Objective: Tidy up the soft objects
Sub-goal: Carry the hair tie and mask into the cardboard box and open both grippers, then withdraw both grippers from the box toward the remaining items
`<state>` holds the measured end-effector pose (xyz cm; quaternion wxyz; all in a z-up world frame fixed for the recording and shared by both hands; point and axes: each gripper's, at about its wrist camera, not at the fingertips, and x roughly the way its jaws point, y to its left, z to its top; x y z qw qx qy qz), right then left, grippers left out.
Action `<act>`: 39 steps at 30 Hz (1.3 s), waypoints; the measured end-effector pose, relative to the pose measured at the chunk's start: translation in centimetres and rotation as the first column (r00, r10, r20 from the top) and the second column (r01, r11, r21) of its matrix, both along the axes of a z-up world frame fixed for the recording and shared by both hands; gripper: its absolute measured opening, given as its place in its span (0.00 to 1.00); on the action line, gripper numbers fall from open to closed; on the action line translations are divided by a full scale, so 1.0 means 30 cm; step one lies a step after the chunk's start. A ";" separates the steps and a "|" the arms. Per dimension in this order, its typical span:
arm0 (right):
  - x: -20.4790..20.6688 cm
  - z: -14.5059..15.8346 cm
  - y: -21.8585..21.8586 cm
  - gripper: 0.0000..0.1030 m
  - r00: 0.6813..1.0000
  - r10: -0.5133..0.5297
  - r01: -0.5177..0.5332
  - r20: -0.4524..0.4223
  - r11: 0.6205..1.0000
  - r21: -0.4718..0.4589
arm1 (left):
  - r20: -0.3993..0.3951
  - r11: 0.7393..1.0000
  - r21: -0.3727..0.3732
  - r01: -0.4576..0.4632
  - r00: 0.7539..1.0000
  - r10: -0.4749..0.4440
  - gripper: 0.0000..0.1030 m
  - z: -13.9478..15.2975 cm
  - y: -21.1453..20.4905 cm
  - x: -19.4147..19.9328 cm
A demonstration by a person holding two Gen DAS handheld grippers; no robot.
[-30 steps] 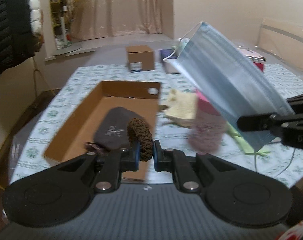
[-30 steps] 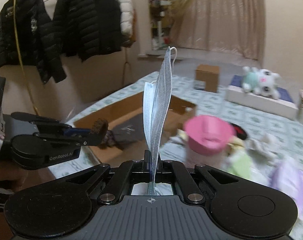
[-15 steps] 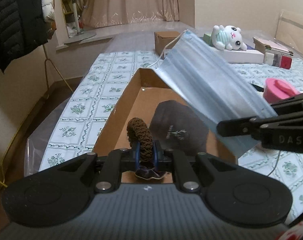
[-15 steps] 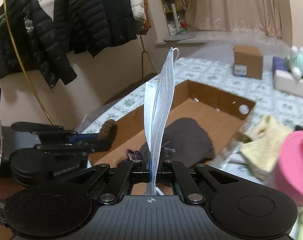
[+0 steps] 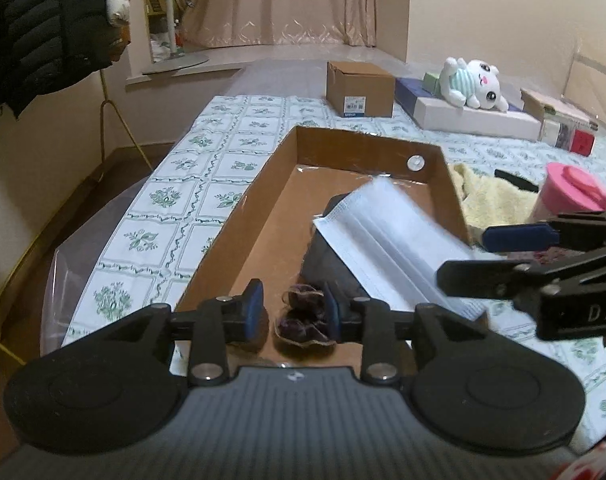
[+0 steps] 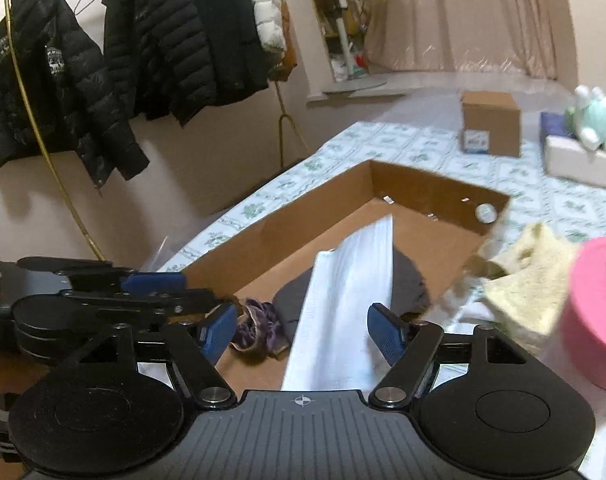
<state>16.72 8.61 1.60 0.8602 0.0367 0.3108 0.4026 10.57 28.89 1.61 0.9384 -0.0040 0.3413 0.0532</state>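
An open cardboard box (image 5: 259, 184) lies on the patterned tablecloth; it also shows in the right wrist view (image 6: 435, 196). Inside lie a dark grey cloth (image 5: 323, 256) and a purple scrunchie (image 5: 303, 320). A pale surgical mask (image 5: 387, 240) lies loose across the box's near right side, also in the right wrist view (image 6: 347, 300). My left gripper (image 5: 291, 312) is open and empty over the box's near end. My right gripper (image 6: 303, 332) is open around the mask without gripping it. The brown braided ring is not visible.
A yellow towel (image 5: 495, 196) and a pink cup (image 5: 571, 196) sit right of the box. A small carton (image 5: 361, 88), a white flat box (image 5: 479, 118) and a plush toy (image 5: 473, 86) stand at the back. Black jackets (image 6: 115, 64) hang left of the table.
Both grippers have opened. The mask has dropped from the right gripper into the box, and the brown ring has left the left gripper.
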 end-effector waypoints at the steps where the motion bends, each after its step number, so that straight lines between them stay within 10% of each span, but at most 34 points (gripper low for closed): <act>1: -0.018 0.007 -0.019 0.70 1.000 -0.008 0.009 0.010 1.000 -0.002 | 0.004 1.000 -0.006 -0.005 1.000 0.005 0.30 0.009 -0.008 -0.013; 21: -0.394 0.051 -0.622 0.70 0.959 -0.276 0.280 0.062 0.958 -0.058 | 0.061 0.992 -0.116 0.039 0.998 -0.032 0.46 0.086 -0.457 -0.308; 39: -0.428 -0.024 -0.989 0.70 0.862 -0.506 0.505 -0.022 0.862 -0.042 | 0.003 0.979 -0.116 0.169 0.985 -0.170 0.52 0.034 -0.774 -0.263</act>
